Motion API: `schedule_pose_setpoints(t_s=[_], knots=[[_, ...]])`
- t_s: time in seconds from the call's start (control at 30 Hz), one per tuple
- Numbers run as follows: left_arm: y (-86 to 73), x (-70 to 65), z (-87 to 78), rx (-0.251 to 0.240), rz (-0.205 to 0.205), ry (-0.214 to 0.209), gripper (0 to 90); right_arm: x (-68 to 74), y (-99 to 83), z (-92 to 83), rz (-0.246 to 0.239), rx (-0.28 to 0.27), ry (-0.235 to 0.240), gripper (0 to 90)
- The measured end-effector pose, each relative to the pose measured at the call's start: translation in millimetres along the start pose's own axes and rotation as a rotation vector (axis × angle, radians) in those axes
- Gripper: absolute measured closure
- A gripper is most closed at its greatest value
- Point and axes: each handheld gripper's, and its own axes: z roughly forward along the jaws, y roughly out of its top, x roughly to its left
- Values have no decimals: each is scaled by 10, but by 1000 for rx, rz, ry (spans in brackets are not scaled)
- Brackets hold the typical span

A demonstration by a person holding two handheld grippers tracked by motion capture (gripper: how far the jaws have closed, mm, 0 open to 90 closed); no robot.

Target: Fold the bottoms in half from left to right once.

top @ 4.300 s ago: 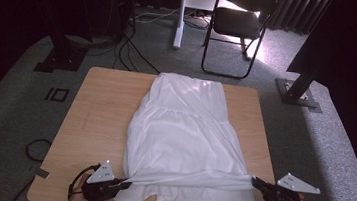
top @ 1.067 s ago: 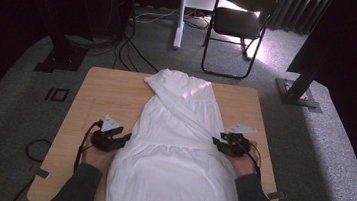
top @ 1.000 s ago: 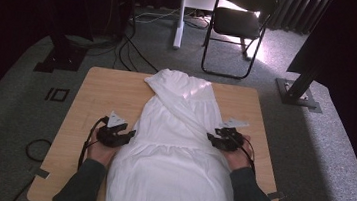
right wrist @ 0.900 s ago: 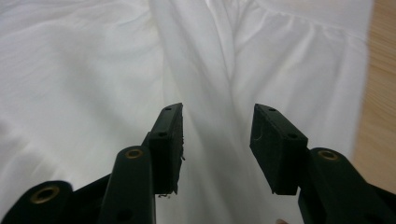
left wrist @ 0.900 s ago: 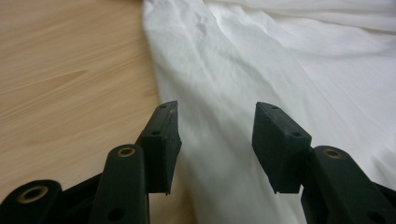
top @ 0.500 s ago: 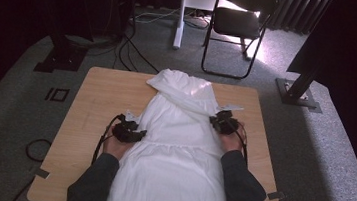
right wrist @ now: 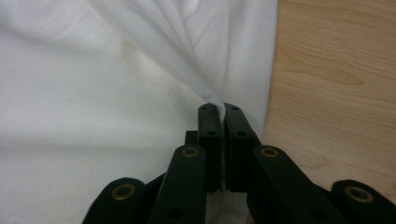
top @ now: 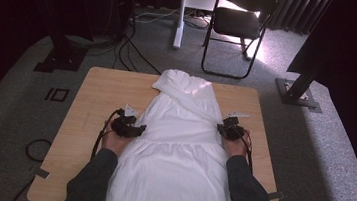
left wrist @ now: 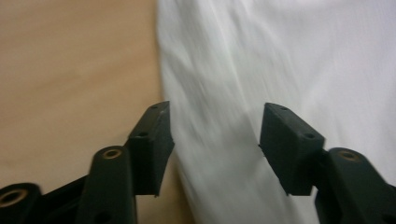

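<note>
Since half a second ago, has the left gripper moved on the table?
Yes. The left gripper has stayed at the dress's left edge but slid slightly back toward the table's near edge.

no text, label, brand, number or sign can be read in any of the views.
</note>
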Motion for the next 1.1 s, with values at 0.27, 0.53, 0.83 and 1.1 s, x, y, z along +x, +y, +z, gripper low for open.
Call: schedule_pose_setpoints(t_s=[0.27, 0.53, 0.83, 1.1], knots=[[185, 29, 387, 79, -12, 10, 475, -19, 2, 0, 9, 2, 12, 858], [-12, 16, 290, 75, 28, -22, 856, 12, -63, -58, 8, 4, 25, 857], [-476, -246, -166, 44, 96, -50, 856, 200, -521, -488, -37, 21, 82, 860], [-757, -514, -451, 33, 160, -58, 851, 379, -984, -899, -47, 20, 128, 864]])
